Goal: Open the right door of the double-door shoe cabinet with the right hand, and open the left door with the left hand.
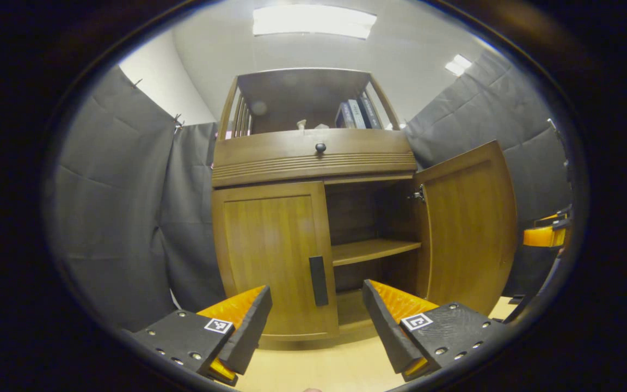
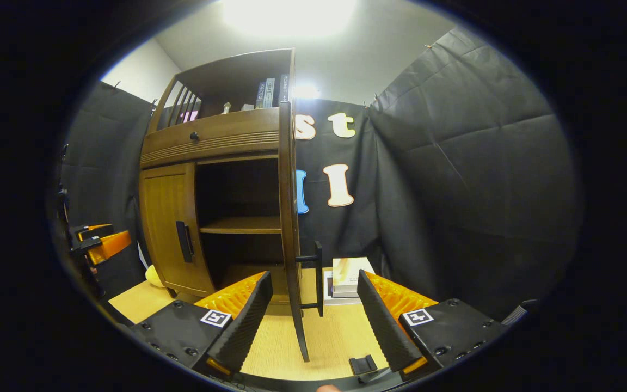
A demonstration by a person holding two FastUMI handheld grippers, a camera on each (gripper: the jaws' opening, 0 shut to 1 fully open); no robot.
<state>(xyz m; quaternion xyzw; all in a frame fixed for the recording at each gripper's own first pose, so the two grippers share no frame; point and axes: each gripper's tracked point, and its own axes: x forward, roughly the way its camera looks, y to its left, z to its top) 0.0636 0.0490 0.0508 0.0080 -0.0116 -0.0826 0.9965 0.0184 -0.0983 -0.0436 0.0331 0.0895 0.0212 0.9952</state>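
Right door swung out, left door waiting.

Both pairs of jaws stand wide and hold nothing. The left gripper (image 1: 318, 321) faces the left door (image 1: 272, 256), lined up on its handle (image 1: 318, 280), ready to pull. The right gripper (image 2: 313, 316) straddles the right door (image 2: 289, 218) edge-on, its handle (image 2: 318, 277) released, shelf (image 2: 240, 224) exposed.

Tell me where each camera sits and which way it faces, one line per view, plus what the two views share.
Left gripper view: rides the left gripper, facing the cabinet front; left door closed, its handle ahead between open fingers.
Right gripper view: rides the right gripper, facing the open right door edge-on; own fingers open.
Shared: cabinet, shelf, books on top.
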